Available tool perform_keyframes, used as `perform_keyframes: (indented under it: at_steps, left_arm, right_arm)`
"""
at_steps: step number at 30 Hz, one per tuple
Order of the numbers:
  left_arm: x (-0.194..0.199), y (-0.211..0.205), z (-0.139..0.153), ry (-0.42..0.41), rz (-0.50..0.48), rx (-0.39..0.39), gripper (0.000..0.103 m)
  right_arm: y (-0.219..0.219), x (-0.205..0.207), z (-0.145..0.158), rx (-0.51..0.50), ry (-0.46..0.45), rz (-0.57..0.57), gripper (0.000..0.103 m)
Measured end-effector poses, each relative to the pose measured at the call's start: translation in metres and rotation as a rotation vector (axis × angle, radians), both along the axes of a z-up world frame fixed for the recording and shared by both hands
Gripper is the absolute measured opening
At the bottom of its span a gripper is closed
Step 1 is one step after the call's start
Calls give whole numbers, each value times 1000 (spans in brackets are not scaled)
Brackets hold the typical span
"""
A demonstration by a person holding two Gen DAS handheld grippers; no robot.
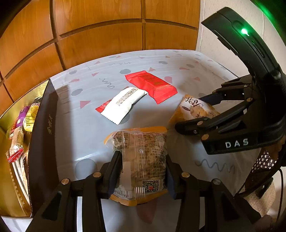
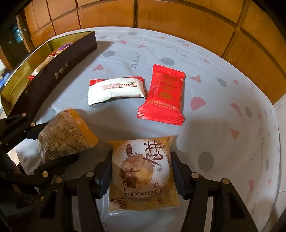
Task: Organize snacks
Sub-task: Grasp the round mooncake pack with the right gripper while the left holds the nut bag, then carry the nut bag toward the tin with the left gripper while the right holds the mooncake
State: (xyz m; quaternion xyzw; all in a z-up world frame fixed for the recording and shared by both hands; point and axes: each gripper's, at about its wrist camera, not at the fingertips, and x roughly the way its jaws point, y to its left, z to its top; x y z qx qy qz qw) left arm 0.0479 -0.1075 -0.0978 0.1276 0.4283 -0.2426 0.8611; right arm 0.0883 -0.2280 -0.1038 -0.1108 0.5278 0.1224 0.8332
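Left tool [image 1: 142, 171] is clamped on a clear-and-orange pastry packet [image 1: 141, 160], right tool [image 2: 141, 176] grips a yellow printed pastry packet [image 2: 143, 174]. Both sit low over the bench's patterned cloth [image 2: 214, 125], near the dark gold-lined box [image 2: 59, 71].

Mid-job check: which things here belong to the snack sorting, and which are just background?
Job:
left gripper shut on clear-and-yellow pastry pack
right gripper shut on yellow pastry pack
red packet
white packet
dark gift box, already holding snacks

Background:
patterned tablecloth
wooden cabinet doors
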Motion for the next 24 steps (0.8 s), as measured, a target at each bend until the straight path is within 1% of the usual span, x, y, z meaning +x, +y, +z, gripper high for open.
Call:
perform_keyframes:
  at_steps: [3,9,15,18,24]
  left_arm:
    - [0,-1,1,2,4,4,45]
    - [1,0,9,-5,21,16,42]
    - [0,10,42,-61,61,-16,41]
    - [1,15,55,-67,84,-38,41]
    - [-1,25,70,-73,125,-58,41]
  right_arm:
    - [-4,2,1,33,21,-16,60]
    - [-3,-3,4,21,-12,-9,60]
    - [-7,-10,5,31,-42,-21,60]
    - [-9,-13,6,43,-53,-32,61]
    - [-9,-14,5,53,-70,-53,61]
